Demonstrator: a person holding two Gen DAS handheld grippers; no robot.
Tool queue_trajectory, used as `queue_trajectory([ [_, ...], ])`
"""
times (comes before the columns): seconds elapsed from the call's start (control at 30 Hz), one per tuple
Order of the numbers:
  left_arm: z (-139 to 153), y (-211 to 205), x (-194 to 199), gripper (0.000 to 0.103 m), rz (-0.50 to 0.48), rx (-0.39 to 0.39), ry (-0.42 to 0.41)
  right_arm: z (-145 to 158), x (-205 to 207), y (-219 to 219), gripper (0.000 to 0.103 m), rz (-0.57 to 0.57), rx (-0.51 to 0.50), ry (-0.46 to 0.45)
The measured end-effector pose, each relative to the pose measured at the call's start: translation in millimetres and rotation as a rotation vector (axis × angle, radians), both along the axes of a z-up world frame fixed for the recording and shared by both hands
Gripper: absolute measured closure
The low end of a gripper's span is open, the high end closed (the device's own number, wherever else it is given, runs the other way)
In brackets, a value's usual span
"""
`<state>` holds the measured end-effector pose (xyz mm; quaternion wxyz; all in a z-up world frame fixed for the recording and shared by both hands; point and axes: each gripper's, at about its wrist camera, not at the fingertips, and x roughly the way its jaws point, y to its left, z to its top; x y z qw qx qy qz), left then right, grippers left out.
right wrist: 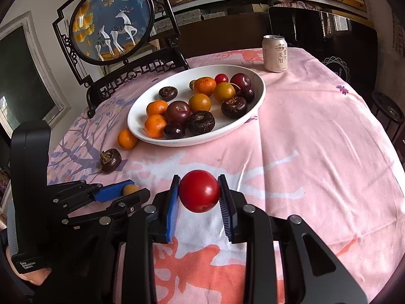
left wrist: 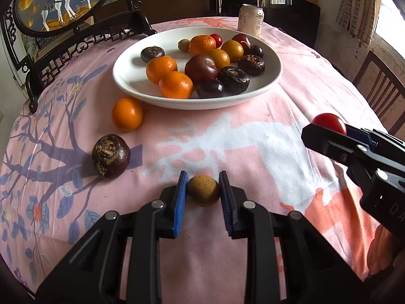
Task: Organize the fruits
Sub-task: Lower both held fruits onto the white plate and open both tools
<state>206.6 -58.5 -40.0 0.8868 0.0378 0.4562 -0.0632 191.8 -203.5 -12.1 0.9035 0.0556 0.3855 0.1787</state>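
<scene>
Our left tongs (left wrist: 203, 190) and right tongs (right wrist: 198, 194) are matte black, silver-riveted, with ribbed blue pads (right wrist: 173, 211); white lettering (right wrist: 26, 266) marks one housing.

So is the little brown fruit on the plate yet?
Not yet. The little brown fruit sits between the left gripper's jaws, above the tablecloth, short of the white plate.

Bright daylight from the right; soft shadows fall leftward; fisheye edges bend and darken.

Drink can (right wrist: 275, 53) upright at 12 o'clock on pink tablecloth (right wrist: 316, 131); framed deer picture (right wrist: 112, 24) at 10 o'clock; chair (left wrist: 382, 88) at 3 o'clock.
</scene>
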Motion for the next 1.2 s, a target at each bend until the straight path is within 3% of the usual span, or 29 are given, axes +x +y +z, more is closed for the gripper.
queue_trajectory([
  [0.23,28.4,19.4,-12.9,0.077,0.021,-0.023,-0.048,8.3,-1.1,-4.5,0.073,-0.021,-0.022,-0.044],
  [0.37,50.6,33.5,-6.1,0.078,0.019,-0.050,-0.071,28.1,-2.5,-15.9,0.073,-0.036,0.045,-0.065],
  [0.5,70.5,38.6,16.9,0.078,0.012,-0.067,-0.097,53.0,4.8,-11.2,0.073,-0.015,0.041,-0.108],
  [0.73,90.1,42.8,77.6,0.078,0.040,-0.076,-0.144,89.6,29.6,19.3,0.073,0.046,-0.055,-0.228],
  [1.03,56.9,47.6,145.5,0.078,0.098,-0.084,-0.069,34.1,98.9,56.7,0.073,0.079,-0.129,-0.114],
  [1.2,40.6,44.3,163.0,0.078,0.111,-0.067,-0.052,26.3,115.1,74.1,0.073,0.108,-0.171,-0.154],
])
